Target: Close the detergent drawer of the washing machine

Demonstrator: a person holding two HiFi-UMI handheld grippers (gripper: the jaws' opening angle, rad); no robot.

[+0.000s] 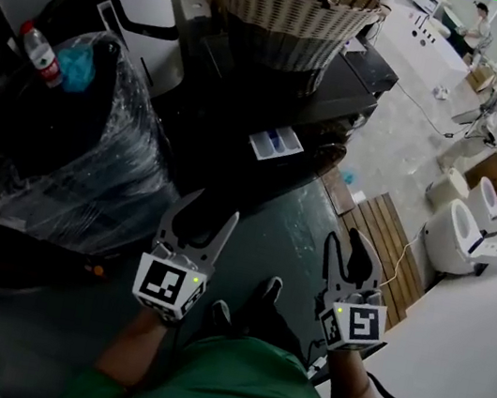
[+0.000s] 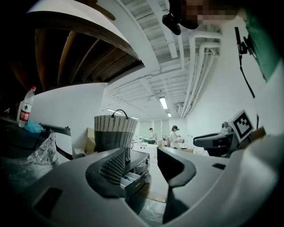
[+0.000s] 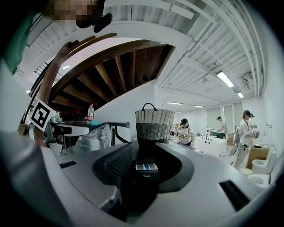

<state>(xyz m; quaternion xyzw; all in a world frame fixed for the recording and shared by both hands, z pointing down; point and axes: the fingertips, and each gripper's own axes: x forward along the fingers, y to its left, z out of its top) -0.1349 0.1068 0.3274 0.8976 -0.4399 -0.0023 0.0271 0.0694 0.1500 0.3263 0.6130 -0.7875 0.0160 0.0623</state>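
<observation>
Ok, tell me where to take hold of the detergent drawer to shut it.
Take the drawer by its dark front panel, straight on from the front. It juts out of the washer toward you, compartments open upward, so that panel is likely the best face to grip.

Washing machine [image 1: 348,92]: its front is too dark for you to read in the head view; the wicker basket [image 1: 296,11], cut by the top edge, hides its top's rear. Detergent drawer [image 1: 276,142]: compartment contents too small to tell.
</observation>
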